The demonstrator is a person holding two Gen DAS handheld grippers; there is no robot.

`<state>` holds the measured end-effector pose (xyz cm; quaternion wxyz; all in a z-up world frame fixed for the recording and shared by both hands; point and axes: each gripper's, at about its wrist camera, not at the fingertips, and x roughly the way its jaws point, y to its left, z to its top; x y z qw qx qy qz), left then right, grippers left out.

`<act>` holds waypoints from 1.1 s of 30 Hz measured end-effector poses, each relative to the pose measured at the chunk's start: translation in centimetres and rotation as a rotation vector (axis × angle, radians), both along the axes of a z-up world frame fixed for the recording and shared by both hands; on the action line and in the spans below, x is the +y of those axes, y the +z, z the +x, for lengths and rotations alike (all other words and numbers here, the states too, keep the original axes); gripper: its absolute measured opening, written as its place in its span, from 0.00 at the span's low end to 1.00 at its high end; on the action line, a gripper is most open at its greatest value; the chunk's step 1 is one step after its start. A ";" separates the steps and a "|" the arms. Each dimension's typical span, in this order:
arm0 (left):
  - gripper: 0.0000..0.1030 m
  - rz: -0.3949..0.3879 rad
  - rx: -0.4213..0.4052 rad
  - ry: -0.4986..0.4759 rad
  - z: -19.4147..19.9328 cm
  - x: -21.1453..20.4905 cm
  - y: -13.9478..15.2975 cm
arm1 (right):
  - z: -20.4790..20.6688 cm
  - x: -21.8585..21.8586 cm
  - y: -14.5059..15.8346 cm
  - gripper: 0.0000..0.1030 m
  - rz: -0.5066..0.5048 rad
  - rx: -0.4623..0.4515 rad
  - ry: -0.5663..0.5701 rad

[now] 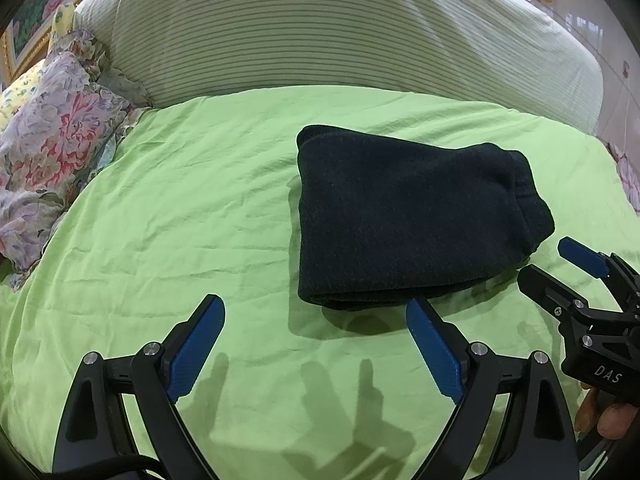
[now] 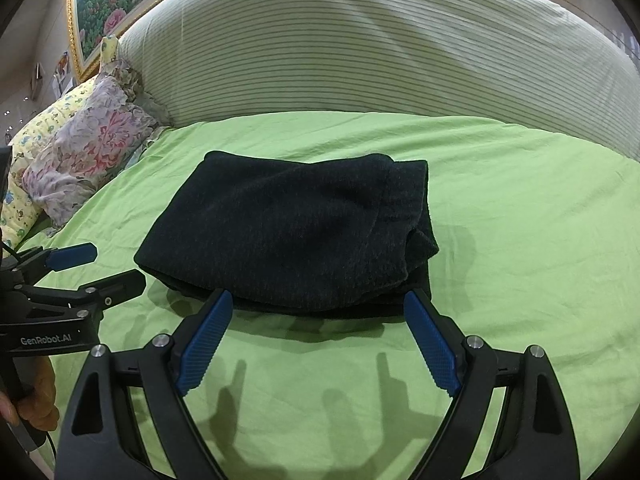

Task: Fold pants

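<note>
The dark navy pants [image 1: 404, 216] lie folded into a compact thick rectangle on the green bedsheet [image 1: 180, 208]; they also show in the right wrist view [image 2: 288, 232]. My left gripper [image 1: 316, 312] is open and empty, held above the sheet just in front of and left of the bundle. My right gripper [image 2: 320, 308] is open and empty, its blue pads [image 2: 204, 340] just short of the bundle's near edge. Each gripper shows in the other's view: the right one [image 1: 560, 264] and the left one [image 2: 108, 270].
A striped padded headboard [image 1: 320, 32] stands behind the bed. Floral pillows [image 1: 52, 140] are piled at the far left; they also appear in the right wrist view [image 2: 88, 152]. Gold-framed pictures [image 2: 104, 4] hang on the wall. The person's hands [image 1: 604, 416] hold the gripper handles.
</note>
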<state>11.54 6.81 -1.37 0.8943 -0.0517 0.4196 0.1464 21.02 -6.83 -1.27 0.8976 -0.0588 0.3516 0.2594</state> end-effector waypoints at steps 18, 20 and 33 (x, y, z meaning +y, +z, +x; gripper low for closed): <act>0.91 -0.011 -0.007 -0.006 0.1 -0.2 0.1 | 0.4 -0.2 0.2 0.86 -0.001 0.002 -0.016; 0.92 -0.013 -0.006 -0.008 0.0 -0.2 0.1 | 0.4 -0.2 0.2 0.86 -0.004 -0.002 -0.020; 0.93 -0.017 -0.005 -0.009 0.1 -0.1 0.1 | 0.6 -0.2 0.5 0.86 0.003 -0.002 -0.015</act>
